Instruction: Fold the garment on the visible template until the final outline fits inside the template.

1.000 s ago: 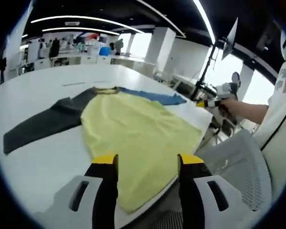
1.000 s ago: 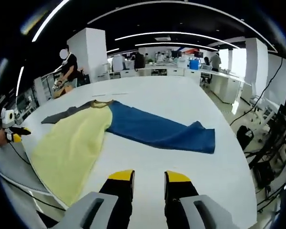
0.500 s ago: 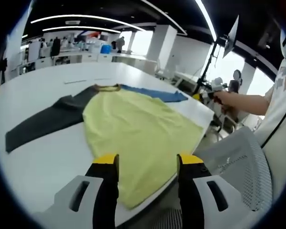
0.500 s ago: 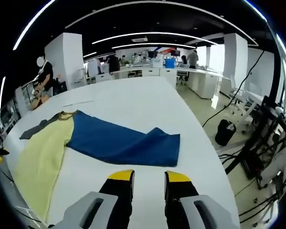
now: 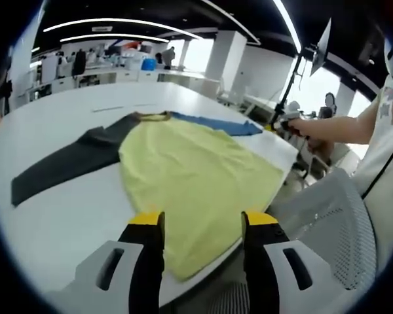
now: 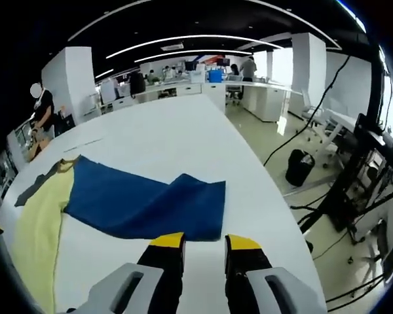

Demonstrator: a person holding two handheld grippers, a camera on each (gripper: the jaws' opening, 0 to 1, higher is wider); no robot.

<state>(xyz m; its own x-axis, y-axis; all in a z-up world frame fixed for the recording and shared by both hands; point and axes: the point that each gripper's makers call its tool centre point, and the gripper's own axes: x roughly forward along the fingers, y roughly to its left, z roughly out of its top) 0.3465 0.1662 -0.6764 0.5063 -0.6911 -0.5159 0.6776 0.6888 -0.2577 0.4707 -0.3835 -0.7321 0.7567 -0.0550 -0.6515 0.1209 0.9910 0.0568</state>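
Note:
The garment lies flat on the white table [image 5: 52,216], with a yellow body [image 5: 190,176], a dark grey sleeve [image 5: 65,167] and a blue sleeve [image 5: 216,123]. My left gripper [image 5: 203,222] is open at the near hem, its jaws over the yellow cloth with nothing between them. A hand holds my right gripper [image 5: 283,124] by the table's edge, near the blue sleeve's end. In the right gripper view the blue sleeve [image 6: 144,206] spreads just ahead of my right gripper [image 6: 204,243], whose jaws stand a little apart and empty. The yellow body [image 6: 36,242] lies to the left.
A grey mesh chair [image 5: 321,222] stands close by the table's near edge, beside the person's arm [image 5: 334,127]. A light stand [image 5: 291,85] rises behind it. Off the table's right side are a black bin [image 6: 298,176] and cables. Desks and people fill the back.
The right gripper's camera has come closer to the blue sleeve's end, which now looms larger. In the left gripper view the hand with the right gripper has shifted slightly. The garment has not moved.

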